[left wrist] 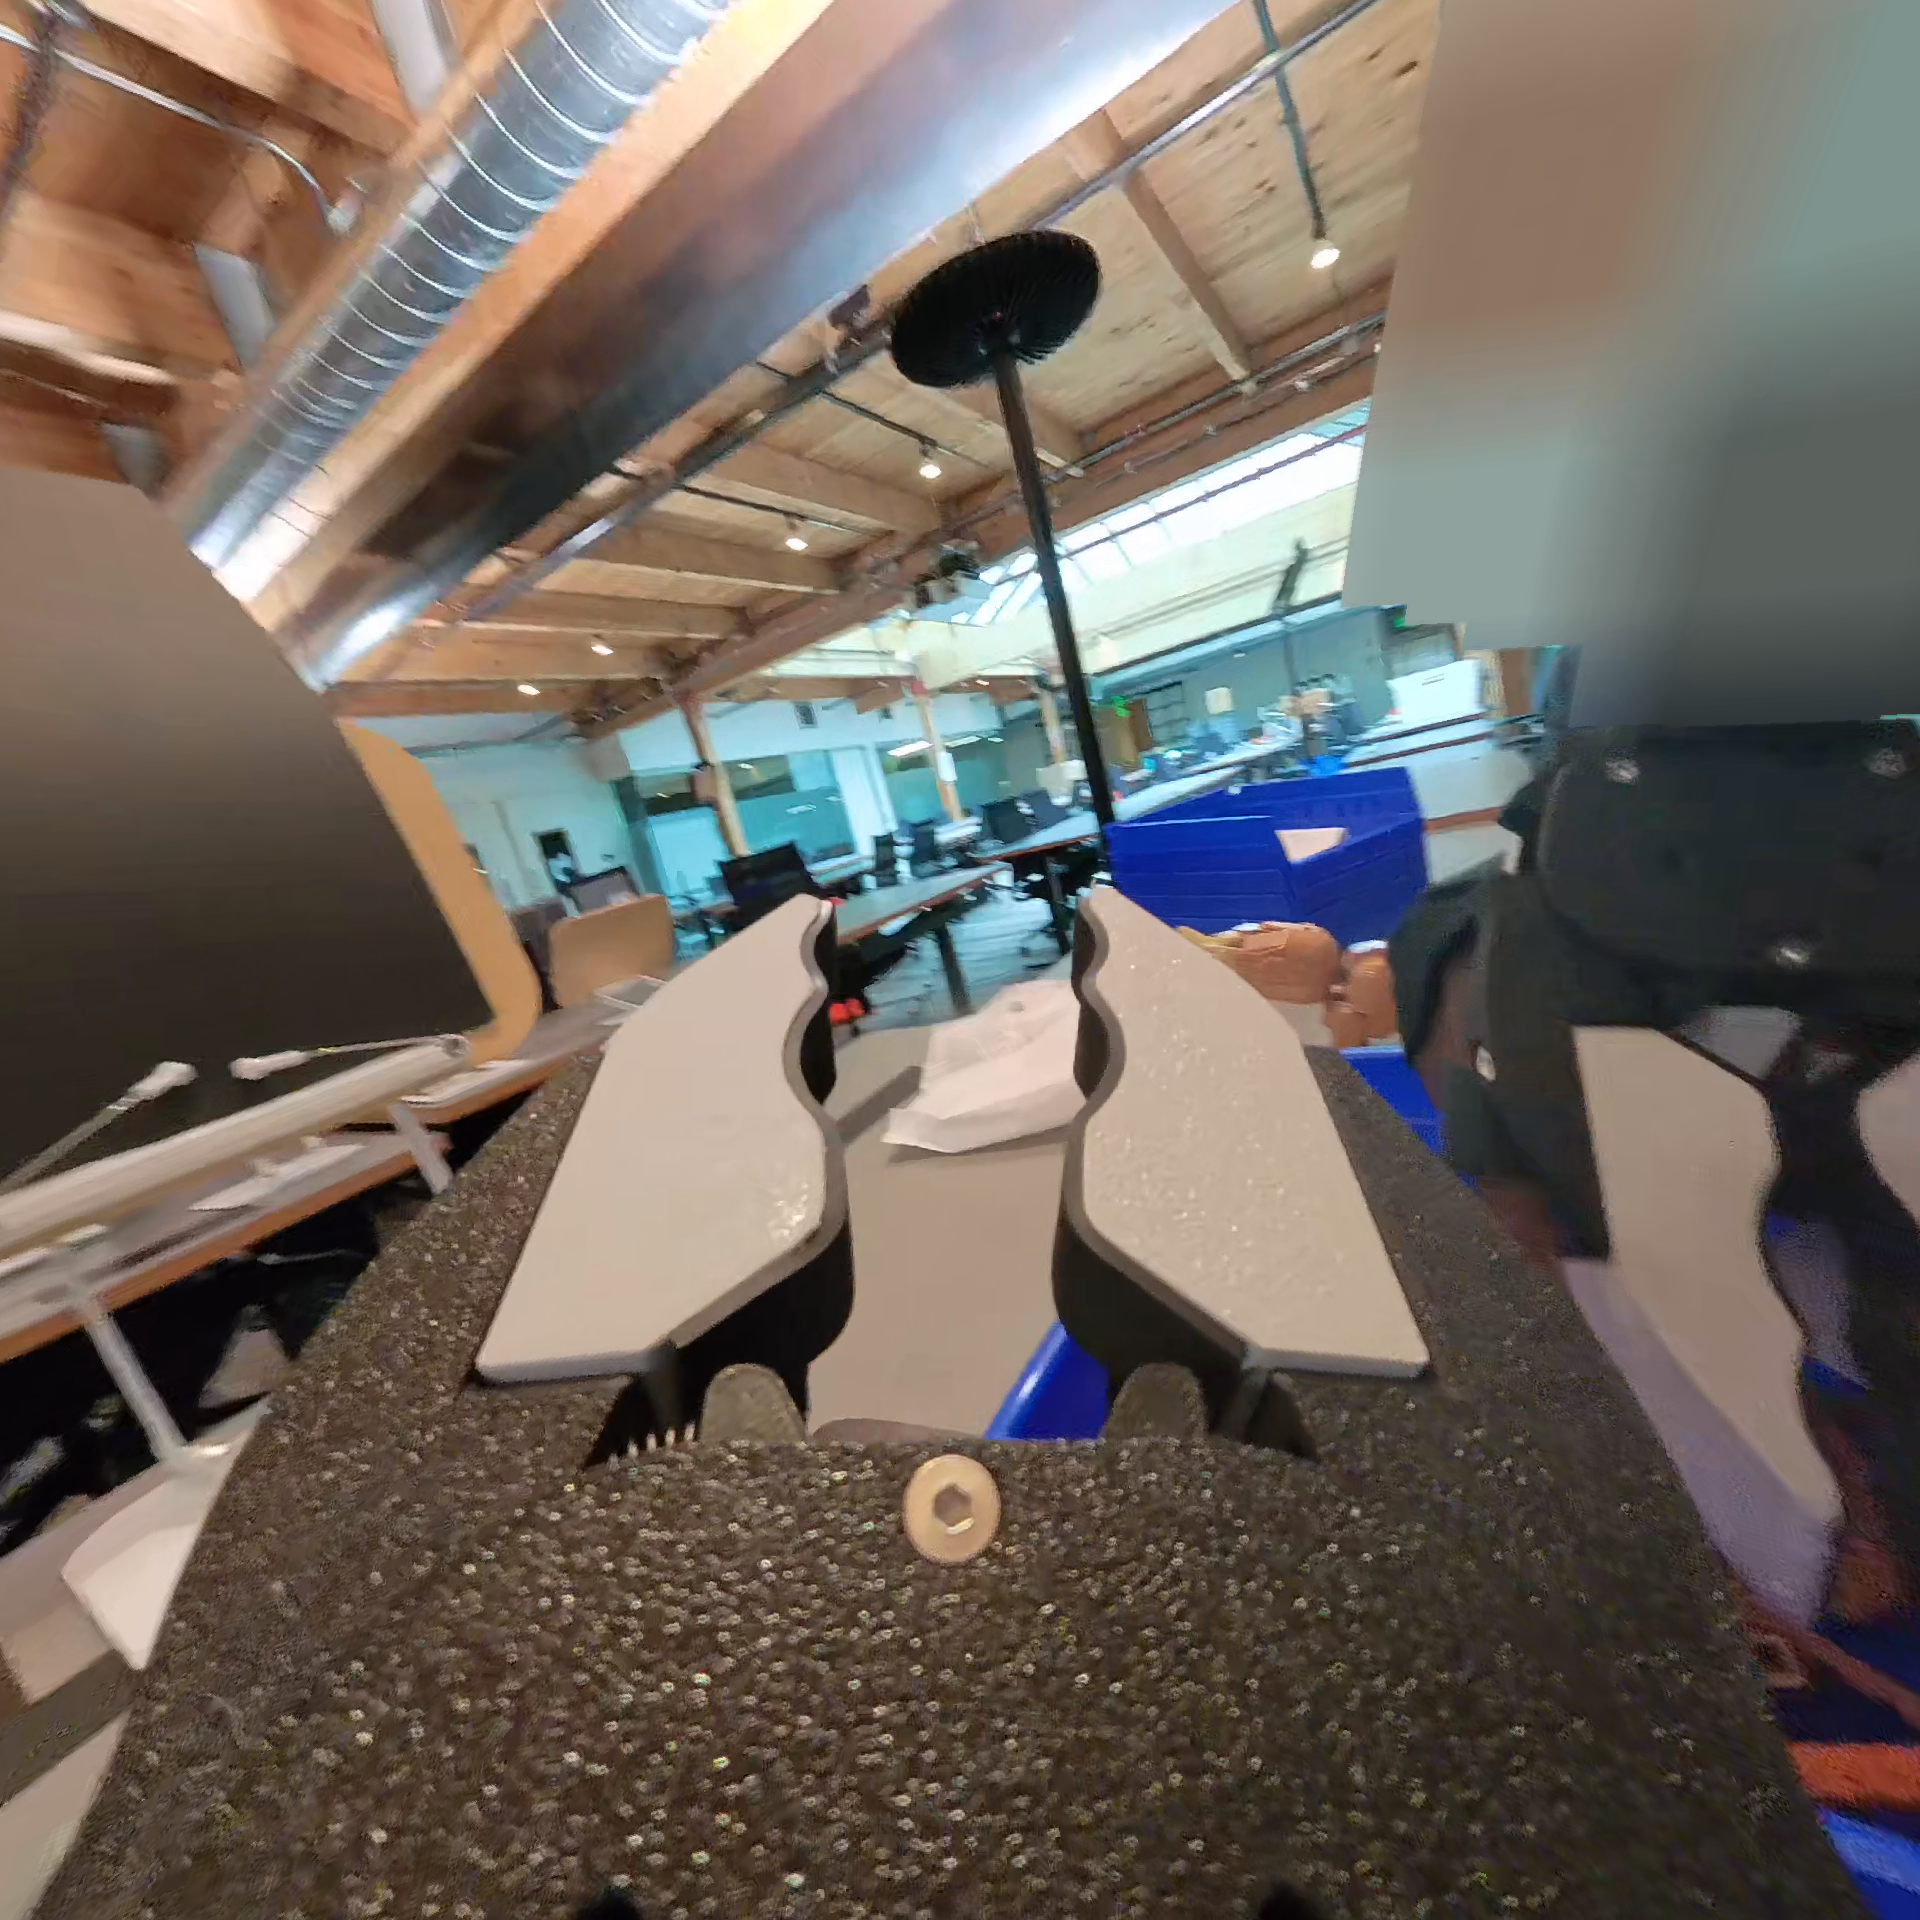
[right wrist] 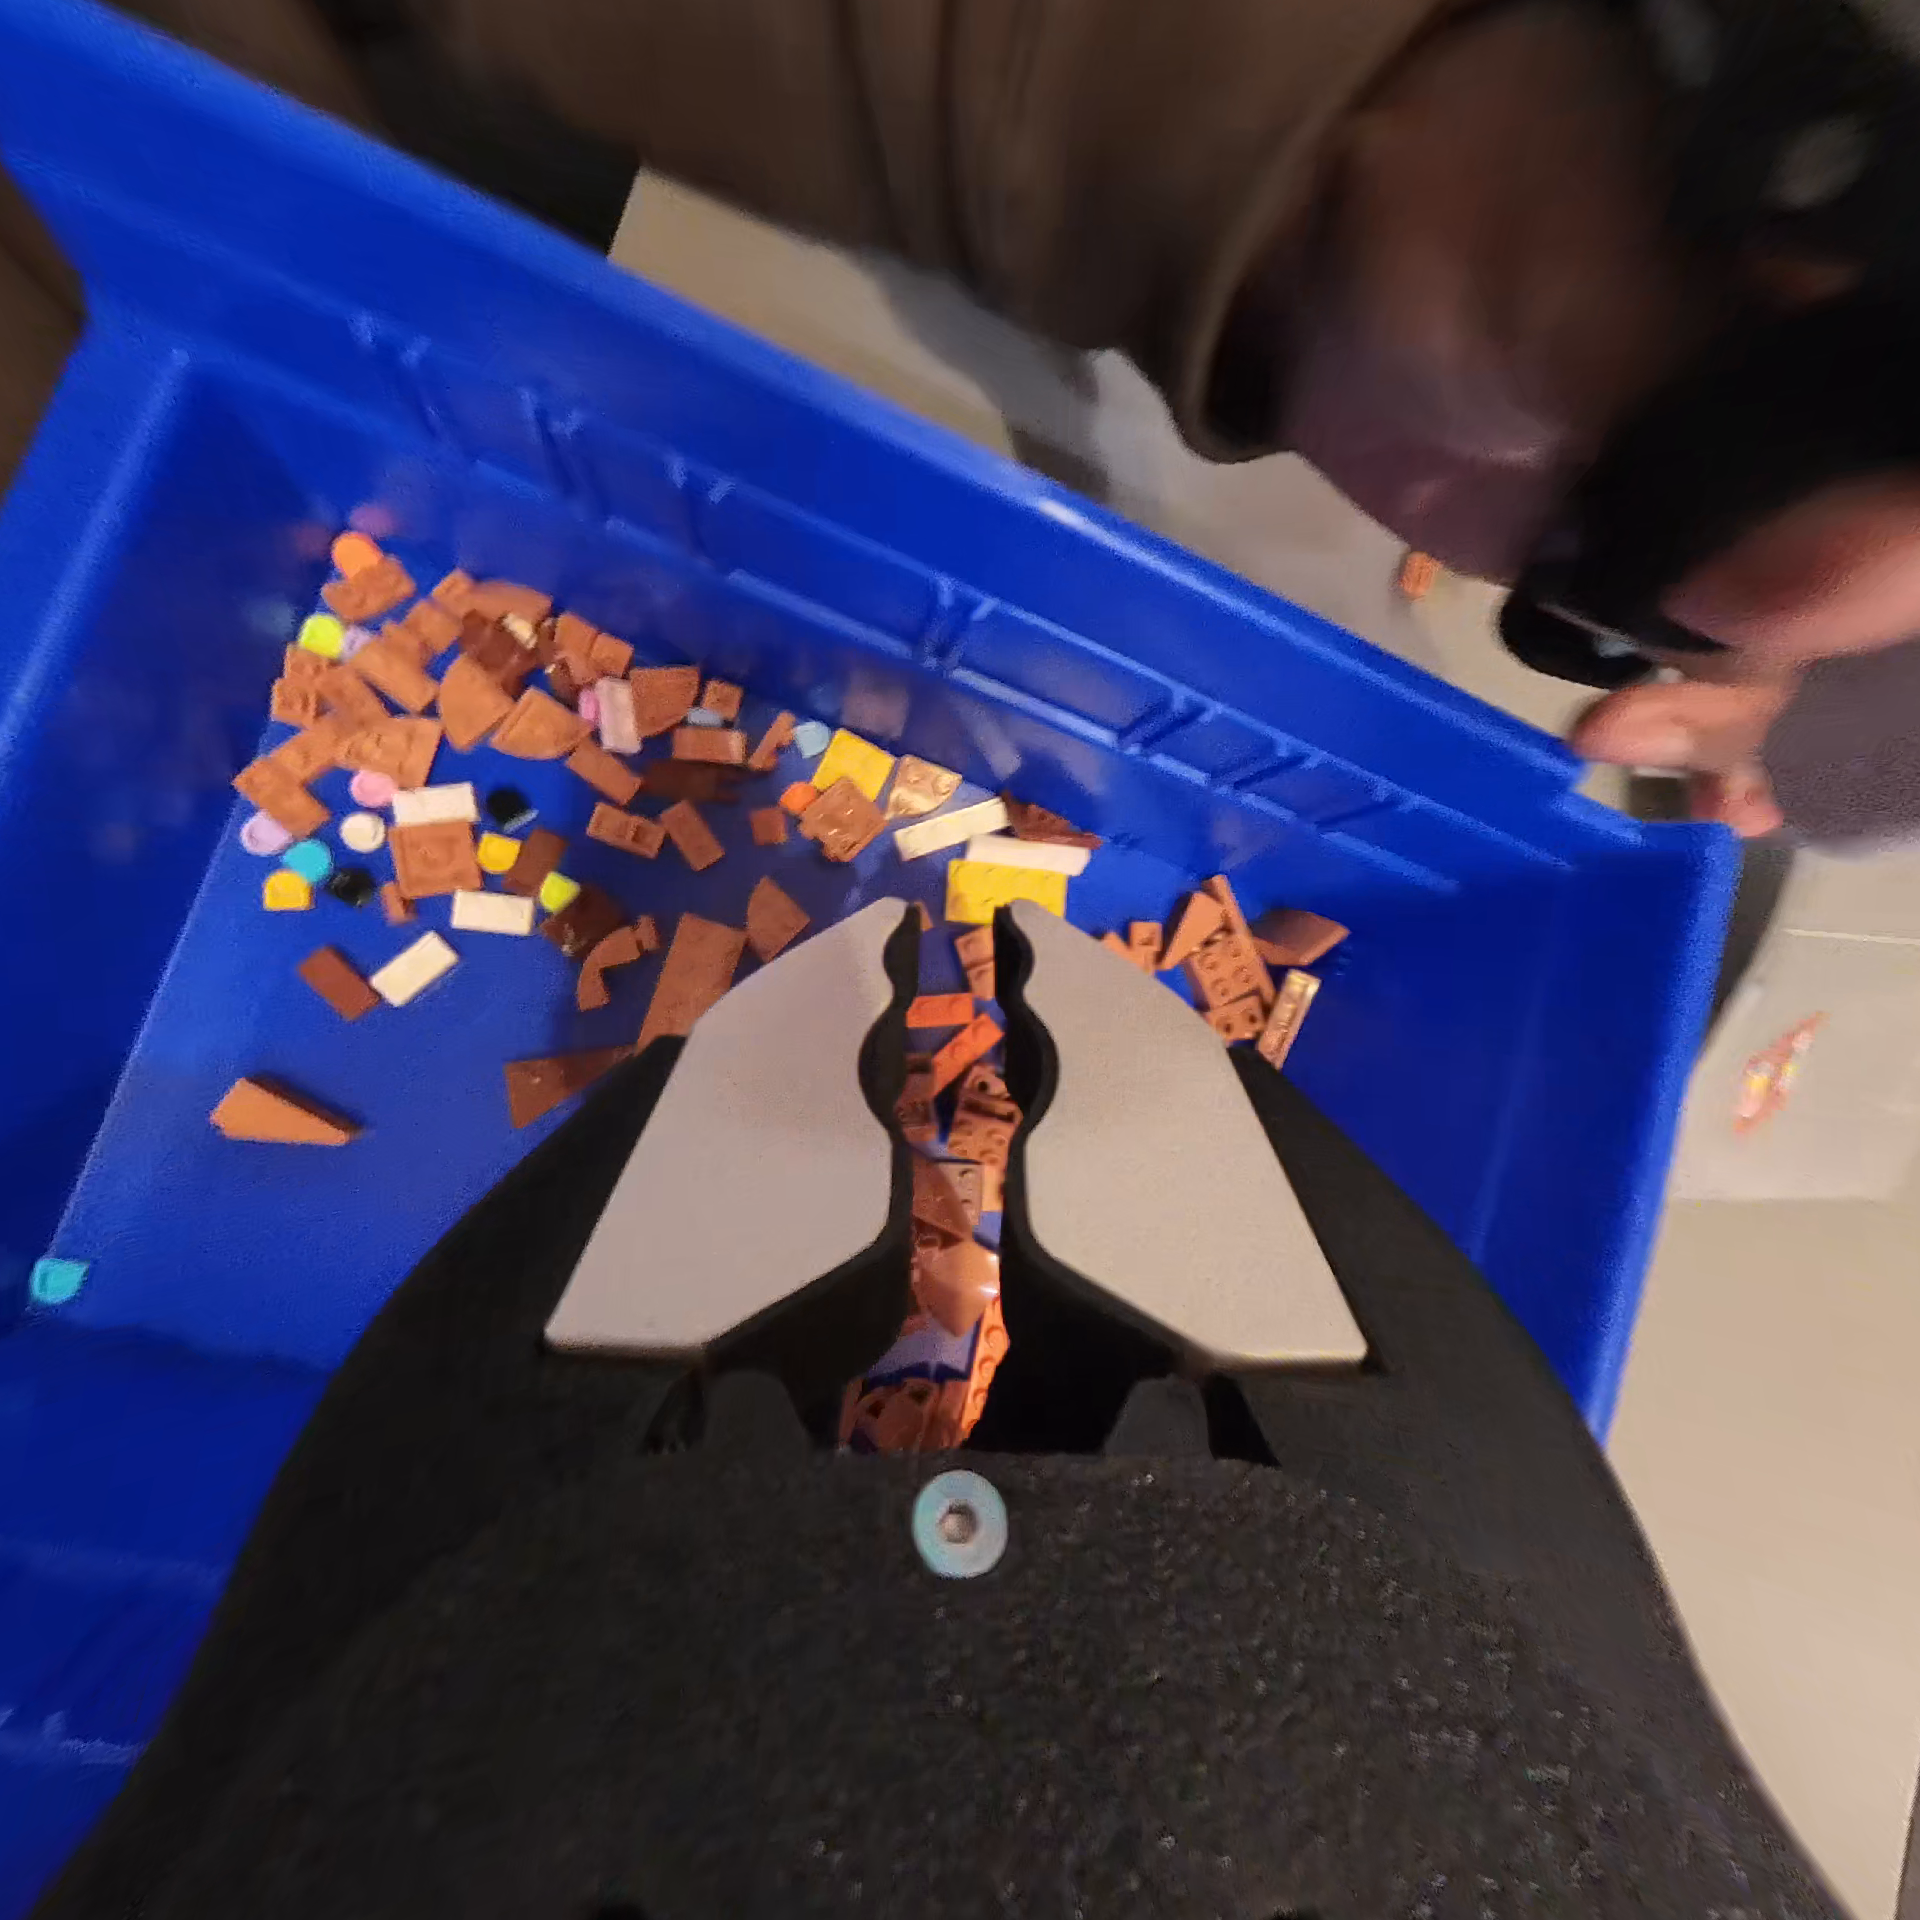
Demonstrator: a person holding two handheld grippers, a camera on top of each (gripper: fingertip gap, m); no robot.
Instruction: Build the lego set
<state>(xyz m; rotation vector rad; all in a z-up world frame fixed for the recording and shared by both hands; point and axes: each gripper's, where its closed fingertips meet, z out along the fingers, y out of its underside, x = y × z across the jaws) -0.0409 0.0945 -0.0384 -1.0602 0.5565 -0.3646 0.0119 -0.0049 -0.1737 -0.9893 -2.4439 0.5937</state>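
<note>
My left gripper is open and empty; it is raised and looks across the grey table into the room. My right gripper hangs over a blue bin, its jaws a narrow gap apart with nothing pressed between the pads. Loose lego pieces, mostly brown with some white, yellow and pastel ones, lie on the bin floor. A yellow plate lies just beyond the fingertips. Orange and brown pieces show through the gap, lying on the floor below.
A stack of blue bins, brown lego lumps and a white plastic bag lie ahead of the left gripper. A black stand rises behind. A person's sleeve and hand are at the bin's far rim.
</note>
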